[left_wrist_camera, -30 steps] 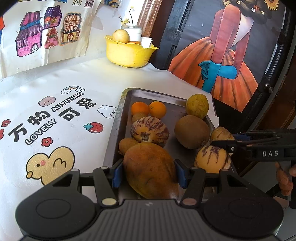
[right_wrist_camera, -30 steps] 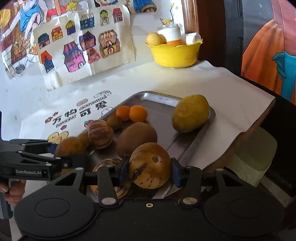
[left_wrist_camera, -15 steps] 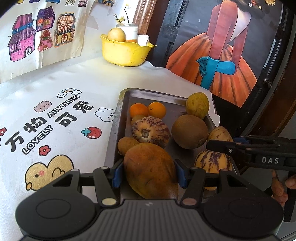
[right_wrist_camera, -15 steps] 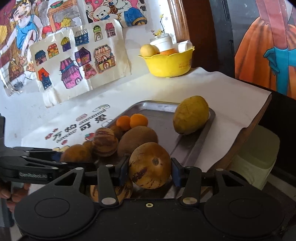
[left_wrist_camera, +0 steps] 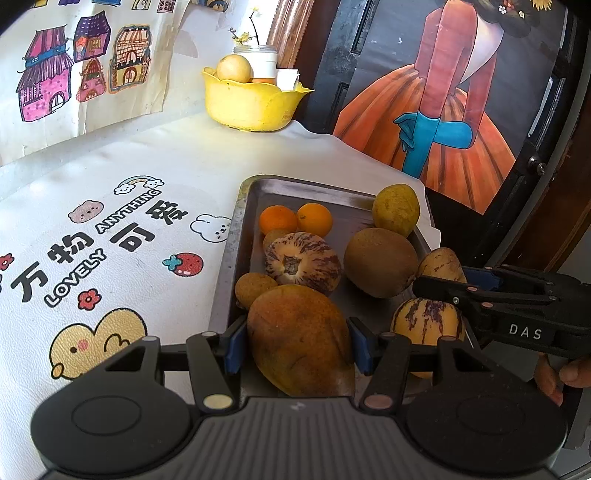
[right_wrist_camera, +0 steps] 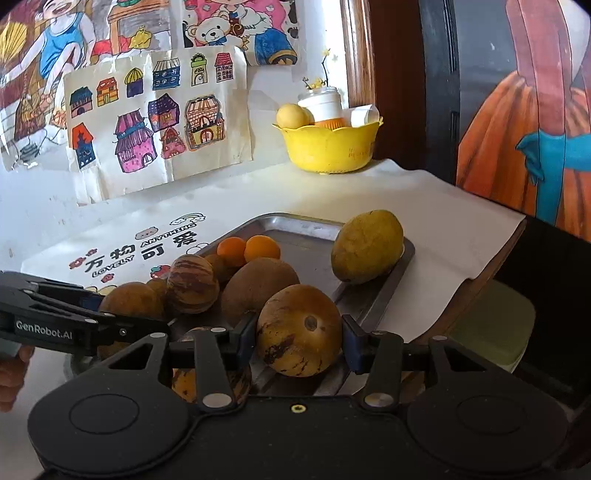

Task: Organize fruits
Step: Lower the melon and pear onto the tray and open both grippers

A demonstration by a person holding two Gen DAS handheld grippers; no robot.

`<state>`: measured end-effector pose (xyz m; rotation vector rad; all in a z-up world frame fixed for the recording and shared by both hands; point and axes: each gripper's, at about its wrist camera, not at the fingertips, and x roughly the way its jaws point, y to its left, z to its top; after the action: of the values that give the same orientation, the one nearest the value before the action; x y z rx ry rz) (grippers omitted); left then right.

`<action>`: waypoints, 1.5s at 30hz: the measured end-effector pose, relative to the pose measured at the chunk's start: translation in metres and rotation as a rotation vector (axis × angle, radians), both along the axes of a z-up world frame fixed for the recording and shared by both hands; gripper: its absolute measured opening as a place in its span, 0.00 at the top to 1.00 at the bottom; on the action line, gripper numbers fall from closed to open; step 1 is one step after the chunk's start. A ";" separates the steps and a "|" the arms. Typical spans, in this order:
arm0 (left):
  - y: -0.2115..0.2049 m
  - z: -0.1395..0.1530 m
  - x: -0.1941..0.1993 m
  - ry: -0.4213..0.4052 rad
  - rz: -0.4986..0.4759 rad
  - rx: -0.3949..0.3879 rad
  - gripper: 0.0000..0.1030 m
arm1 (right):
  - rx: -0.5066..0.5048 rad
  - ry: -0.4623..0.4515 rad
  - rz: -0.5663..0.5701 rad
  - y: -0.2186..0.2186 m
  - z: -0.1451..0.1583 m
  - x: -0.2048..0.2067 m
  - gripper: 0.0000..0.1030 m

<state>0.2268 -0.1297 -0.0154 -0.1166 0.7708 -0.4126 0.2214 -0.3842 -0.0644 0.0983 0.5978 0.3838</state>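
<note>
Lifted and tilted upward since before, the right gripper (right_wrist_camera: 299,332) is opening around a round speckled fruit (right_wrist_camera: 298,329); the left gripper (left_wrist_camera: 297,341) is clamped across a mango (left_wrist_camera: 299,339), its long axis pointing along the fingers.

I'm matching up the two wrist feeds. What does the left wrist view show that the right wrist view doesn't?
Only the left wrist view shows the left gripper closed on the big brownish mango, and the whole chick print on the cloth.

Only the right wrist view shows the right gripper, jaws opening, around a round striped melon, plus the teddy bear drawing.

Both show the metal tray, two oranges and the yellow bowl.
</note>
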 end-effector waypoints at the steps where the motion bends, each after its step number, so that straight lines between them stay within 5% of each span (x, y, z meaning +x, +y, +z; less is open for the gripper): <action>1: -0.001 0.000 0.000 0.000 0.001 0.003 0.41 | -0.010 -0.007 0.000 0.000 0.000 -0.001 0.50; 17: -0.003 0.007 -0.007 0.000 0.018 0.011 0.40 | -0.073 -0.082 0.023 0.007 0.004 -0.012 0.42; 39: 0.005 0.019 -0.036 -0.083 0.106 -0.016 0.22 | -0.051 -0.105 -0.075 0.003 0.004 -0.032 0.20; 45: 0.011 0.023 -0.044 -0.130 0.159 -0.014 0.08 | -0.062 -0.130 -0.094 0.007 0.008 -0.039 0.10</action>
<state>0.1829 -0.1185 0.0071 -0.1617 0.6257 -0.2714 0.1821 -0.3770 -0.0561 0.0413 0.4745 0.2783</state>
